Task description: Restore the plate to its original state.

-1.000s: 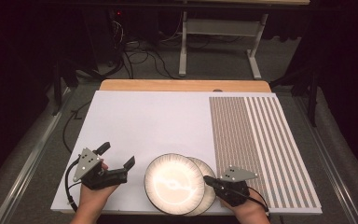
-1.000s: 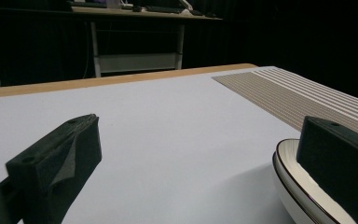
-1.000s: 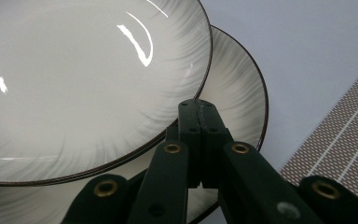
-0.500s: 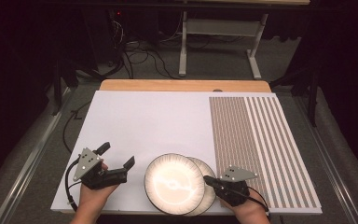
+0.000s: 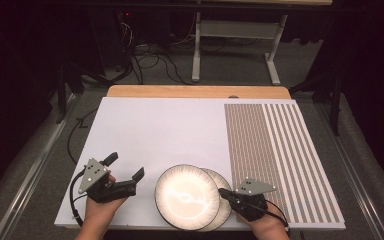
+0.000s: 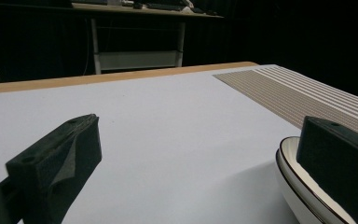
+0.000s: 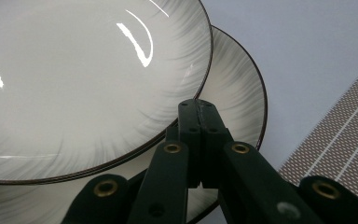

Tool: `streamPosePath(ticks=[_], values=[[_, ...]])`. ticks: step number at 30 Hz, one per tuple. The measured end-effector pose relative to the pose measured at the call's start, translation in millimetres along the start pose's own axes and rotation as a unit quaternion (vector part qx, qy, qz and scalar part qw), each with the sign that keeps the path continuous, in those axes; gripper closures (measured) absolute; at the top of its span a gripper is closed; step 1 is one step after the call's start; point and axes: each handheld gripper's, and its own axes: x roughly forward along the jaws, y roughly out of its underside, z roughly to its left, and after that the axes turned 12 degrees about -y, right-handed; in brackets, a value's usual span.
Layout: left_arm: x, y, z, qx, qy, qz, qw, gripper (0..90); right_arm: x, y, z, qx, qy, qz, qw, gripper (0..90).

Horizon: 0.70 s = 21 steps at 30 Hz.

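Nothing has moved: left gripper (image 5: pixel 125 172) jaws wide beside 2 plates (image 5: pixel 187 196); right gripper (image 7: pixel 199 112) jaws closed.

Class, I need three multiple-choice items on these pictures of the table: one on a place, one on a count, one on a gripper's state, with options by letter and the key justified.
1. Where does the brown-and-white striped mat lie on the white table cover?
A. its right part
B. its left part
C. its near left corner

2. How many round white plates with dark rims are there?
A. one
B. two
C. four

3. How do the left gripper's jaws stand?
A. pressed together
C. clamped on a plate
B. spread apart

Key: 1 A, the high view shows the stripes at the right. 2 B, an upper plate overlaps a lower plate. 3 B, the left gripper view shows a wide gap between them, while the right gripper has its jaws pressed together at the plates' rims.
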Motion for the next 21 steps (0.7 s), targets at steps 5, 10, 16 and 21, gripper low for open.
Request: streamPosePath(ticks=[5,10,16,21], values=[[0.1,0.0,0.4,-0.001,0.001,0.000,1.0000,0.5,-1.4,-0.3,-0.9,0.001,0.002,-0.001,1.0000,90.0],[0.3,0.1,0.3,0.000,0.002,0.002,1.0000,0.5,-3.5,-0.3,-2.0,0.004,0.006,-0.004,1.0000,90.0],[0.4,0.2,0.3,0.000,0.002,0.002,1.0000,0.5,-6.3,-0.2,-4.1,0.005,0.009,-0.008,0.9999,90.0],[0.1,0.0,0.3,0.001,0.001,0.002,1.0000,0.5,-10.3,-0.1,-6.6,0.013,0.015,-0.014,0.9997,90.0]])
